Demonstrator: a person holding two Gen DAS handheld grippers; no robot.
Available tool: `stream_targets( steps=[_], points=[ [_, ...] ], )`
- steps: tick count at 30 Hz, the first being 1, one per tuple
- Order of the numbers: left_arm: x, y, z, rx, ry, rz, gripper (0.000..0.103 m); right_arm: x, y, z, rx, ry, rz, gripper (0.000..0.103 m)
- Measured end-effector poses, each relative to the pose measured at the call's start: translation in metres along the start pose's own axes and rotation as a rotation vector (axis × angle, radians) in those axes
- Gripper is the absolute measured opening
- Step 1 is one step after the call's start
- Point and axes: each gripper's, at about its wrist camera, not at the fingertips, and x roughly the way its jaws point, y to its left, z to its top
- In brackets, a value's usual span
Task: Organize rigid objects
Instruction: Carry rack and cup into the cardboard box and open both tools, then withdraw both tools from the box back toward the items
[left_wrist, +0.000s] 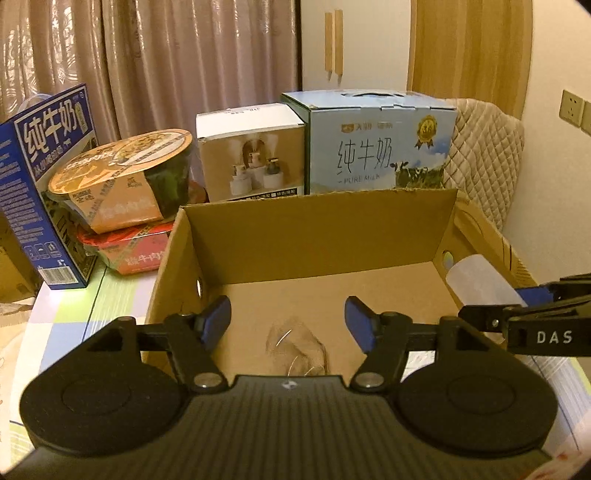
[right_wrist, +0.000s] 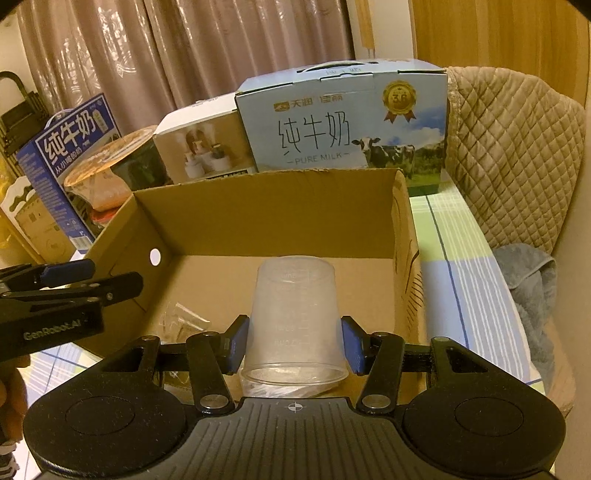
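Observation:
An open cardboard box (left_wrist: 317, 206) stands on the table in front of both grippers. My left gripper (left_wrist: 288, 323) is open over the box's near side, its blue pads wide apart with nothing between them. Below it, on the box floor, lies a small clear plastic piece (left_wrist: 295, 347). My right gripper (right_wrist: 295, 339) is shut on a translucent measuring cup (right_wrist: 295, 306), rim toward the camera, held over the box (right_wrist: 266, 184) floor. In the left wrist view the cup (left_wrist: 476, 280) shows at the right with the right gripper (left_wrist: 517, 299). The left gripper (right_wrist: 114, 275) shows at the left of the right wrist view.
Behind the box stand a light-blue milk carton (left_wrist: 380, 147) and a white product box (left_wrist: 251, 155). To the left are two stacked noodle bowls (left_wrist: 122, 184) and a dark-blue milk carton (left_wrist: 40, 177). A quilted chair back (right_wrist: 517, 155) and grey towel (right_wrist: 532, 284) are at the right.

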Motion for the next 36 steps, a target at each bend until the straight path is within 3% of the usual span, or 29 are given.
stream_targets(
  steps=[13, 17, 26, 36],
  points=[
    [-0.018, 0.013, -0.008, -0.007, -0.01, 0.03, 0.064, 0.001, -0.001, 0.004, -0.014, -0.037, -0.038, 0.05],
    [-0.031, 0.013, -0.009, -0.002, -0.024, 0.03, 0.066, -0.008, -0.005, 0.008, 0.014, -0.07, -0.029, 0.062],
    [-0.089, 0.011, -0.031, -0.022, -0.047, 0.036, 0.077, -0.076, 0.003, -0.012, -0.001, -0.132, -0.012, 0.066],
    [-0.176, -0.001, -0.091, -0.043, -0.087, 0.072, 0.093, -0.172, 0.015, -0.082, -0.002, -0.181, 0.009, 0.073]
  ],
)
